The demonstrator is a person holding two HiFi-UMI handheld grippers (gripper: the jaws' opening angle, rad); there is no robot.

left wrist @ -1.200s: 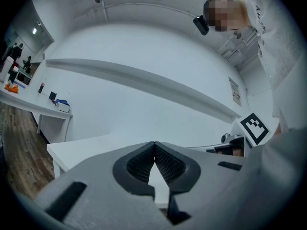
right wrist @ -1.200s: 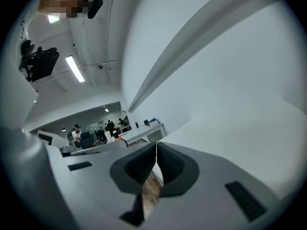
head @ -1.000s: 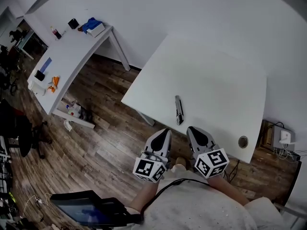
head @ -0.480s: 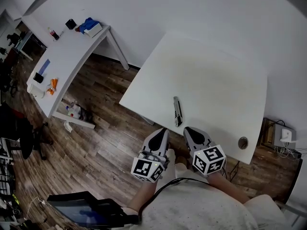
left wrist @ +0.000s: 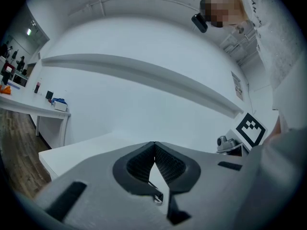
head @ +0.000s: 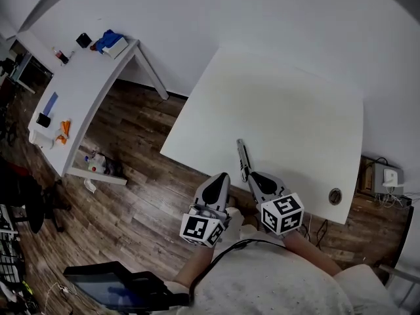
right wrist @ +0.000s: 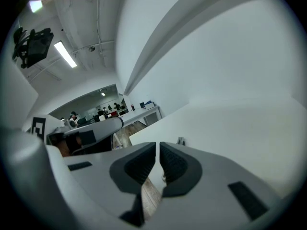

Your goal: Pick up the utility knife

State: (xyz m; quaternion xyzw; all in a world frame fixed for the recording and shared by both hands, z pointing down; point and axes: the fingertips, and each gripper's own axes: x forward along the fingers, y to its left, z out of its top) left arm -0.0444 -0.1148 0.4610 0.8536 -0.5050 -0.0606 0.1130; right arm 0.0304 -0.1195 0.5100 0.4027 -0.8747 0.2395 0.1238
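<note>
The utility knife (head: 243,159), slim and grey, lies near the front edge of the white table (head: 295,110), pointing away from me. My right gripper (head: 253,176) is shut and empty, its tip just short of the knife's near end. In the right gripper view the knife (right wrist: 181,140) peeks out just above the closed right gripper (right wrist: 157,146). My left gripper (head: 222,177) hangs over the floor to the knife's left, off the table edge. In the left gripper view its jaws meet at the left gripper's tip (left wrist: 153,143) with nothing between them.
A second white desk (head: 79,90) stands at the far left with small items and a blue bundle (head: 108,41). A round cable hole (head: 335,195) sits in the table's near right corner. Wood floor (head: 138,176) lies between the desks. A dark screen (head: 111,287) is at bottom left.
Both grippers have moved forward toward the table's front edge. The right gripper's tip has come close to the knife's near end. Both stay shut.
</note>
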